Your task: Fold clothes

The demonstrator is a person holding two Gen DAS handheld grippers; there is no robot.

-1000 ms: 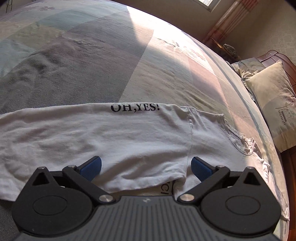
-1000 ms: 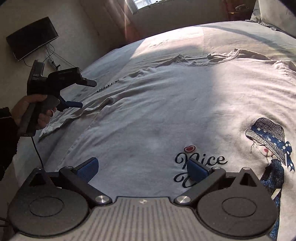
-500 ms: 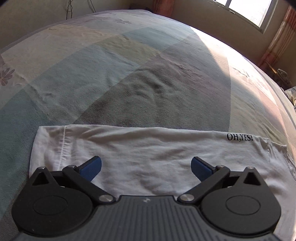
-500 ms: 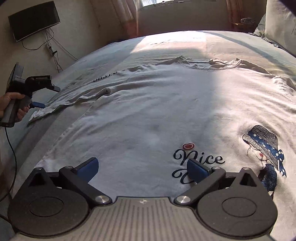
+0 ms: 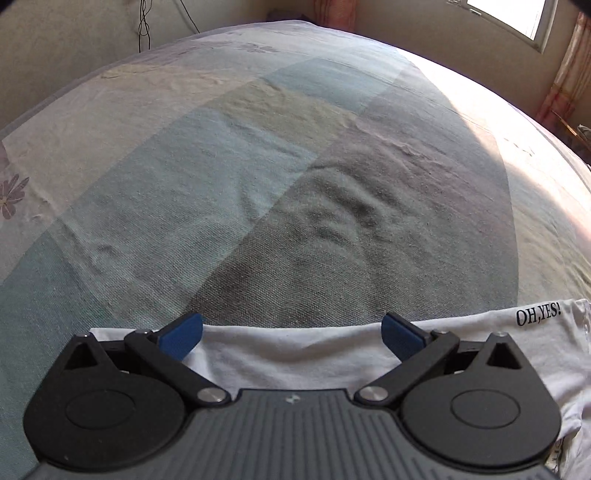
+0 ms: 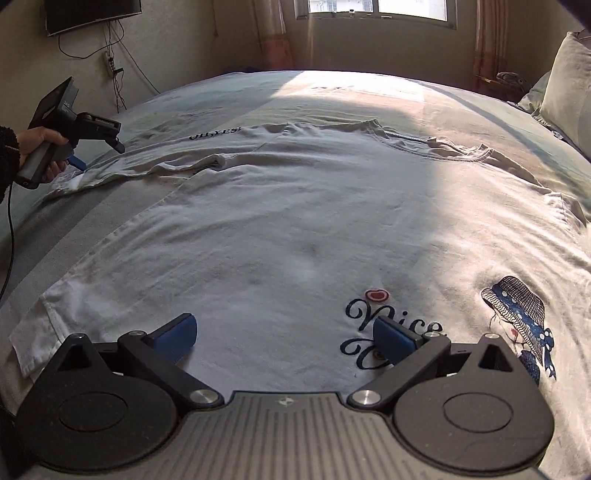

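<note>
left wrist view: sleeve (image 5: 295, 350) lies between left gripper's (image 5: 291, 332) spread jaws.

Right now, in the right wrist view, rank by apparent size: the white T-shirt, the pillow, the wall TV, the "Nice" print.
1. White T-shirt, by far largest.
2. Pillow, cropped by the frame.
3. "Nice" print and wall TV look alike; TV is farther and cropped, so unranked.

a patchwork-covered bed (image 6: 332, 92) carries a spread white t-shirt (image 6: 295, 229) and pillows (image 6: 565, 85).
</note>
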